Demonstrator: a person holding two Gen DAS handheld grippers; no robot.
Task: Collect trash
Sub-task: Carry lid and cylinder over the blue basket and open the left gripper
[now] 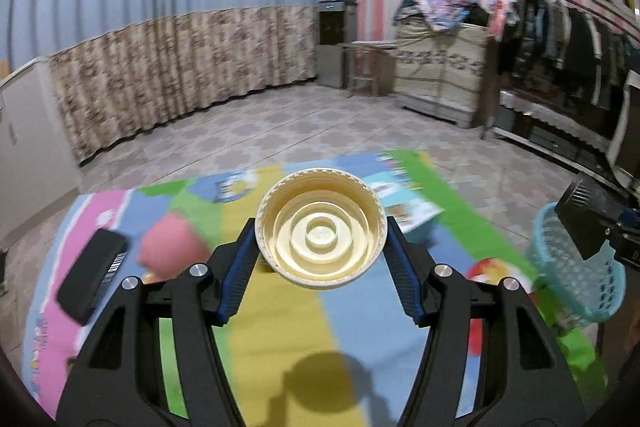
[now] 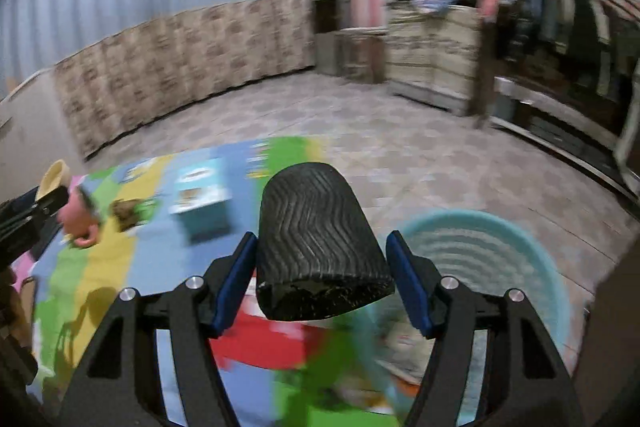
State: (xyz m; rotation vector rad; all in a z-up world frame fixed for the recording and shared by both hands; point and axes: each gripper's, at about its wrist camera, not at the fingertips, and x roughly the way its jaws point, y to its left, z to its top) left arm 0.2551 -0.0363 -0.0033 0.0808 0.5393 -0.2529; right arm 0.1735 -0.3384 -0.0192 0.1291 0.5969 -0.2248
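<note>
My left gripper (image 1: 320,231) is shut on a round cream plastic lid (image 1: 320,215), with its hollow side facing the camera, above a colourful play mat (image 1: 280,327). My right gripper (image 2: 322,241) is shut on a black ridged cup-like piece (image 2: 320,247), lifted off the mat (image 2: 112,267). A teal mesh basket (image 2: 500,247) stands just right of it at the mat's edge, with some scraps inside. The left wrist view shows the basket (image 1: 576,275) at far right, the black piece (image 1: 584,215) above its rim. The lid (image 2: 56,175) shows at the right wrist view's far left.
On the mat lie a black flat case with a barcode (image 1: 92,275), a pink object (image 1: 172,243), a teal carton (image 2: 200,195) and a brown crumpled scrap (image 2: 128,213). Tiled floor (image 1: 320,123) stretches beyond, with curtains, cabinets and a clothes rack along the walls.
</note>
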